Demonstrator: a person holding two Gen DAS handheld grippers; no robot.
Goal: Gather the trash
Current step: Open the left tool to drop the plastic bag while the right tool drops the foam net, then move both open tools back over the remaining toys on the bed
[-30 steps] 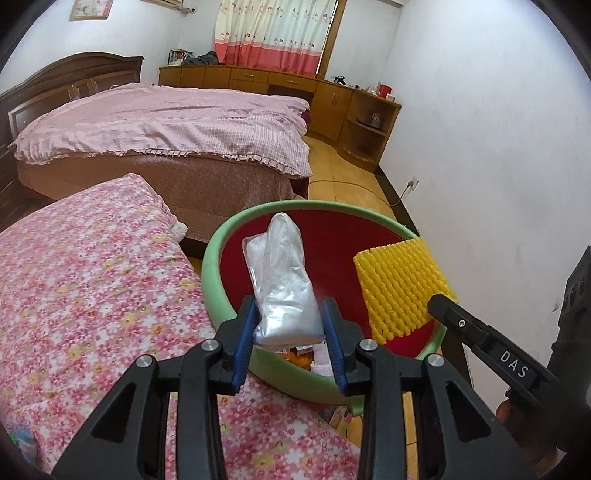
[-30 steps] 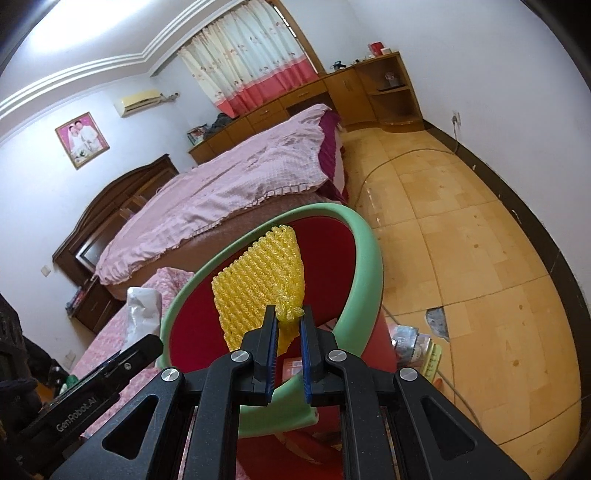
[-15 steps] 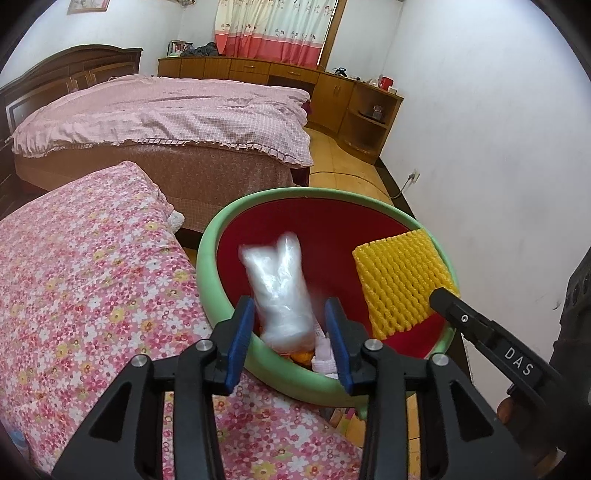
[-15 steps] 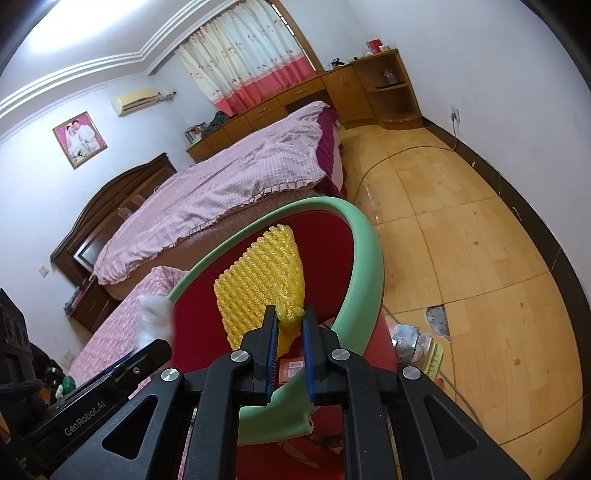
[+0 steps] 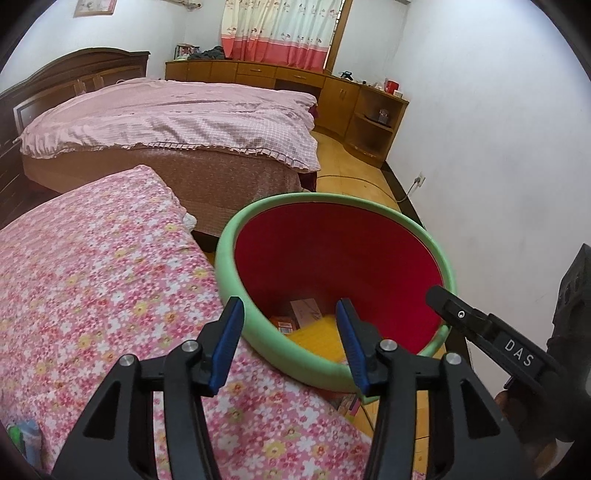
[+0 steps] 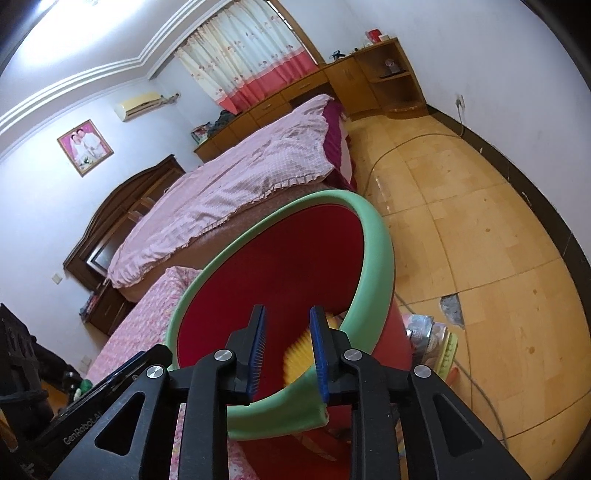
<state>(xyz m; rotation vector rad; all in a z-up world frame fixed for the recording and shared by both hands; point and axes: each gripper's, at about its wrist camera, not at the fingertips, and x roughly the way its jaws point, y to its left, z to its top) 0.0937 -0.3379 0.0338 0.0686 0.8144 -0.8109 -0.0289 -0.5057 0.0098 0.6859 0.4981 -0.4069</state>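
Inside bin (image 5: pixel 369 266): yellow foam (image 5: pixel 317 338) dropped, both grippers now open

Two wrist cameras, both close above one bin beside the floral bed

The left wrist view looks forward and down between the left tongs (image 5: pixel 290 347), from over the floral bedspread (image 5: pixel 92 295), into the red bin with the green rim (image 5: pixel 332 201) close below; the right tongs (image 5: pixel 480 325) enter at its right edge. The right wrist view is rolled to one side and looks along the right tongs (image 6: pixel 286 350) across the same bin (image 6: pixel 376 258) from its other side, with the tiled floor (image 6: pixel 480 221) to the right. Both views share the bin, the pink bed (image 5: pixel 166 122) and the curtain (image 5: pixel 280 33) wall behind.
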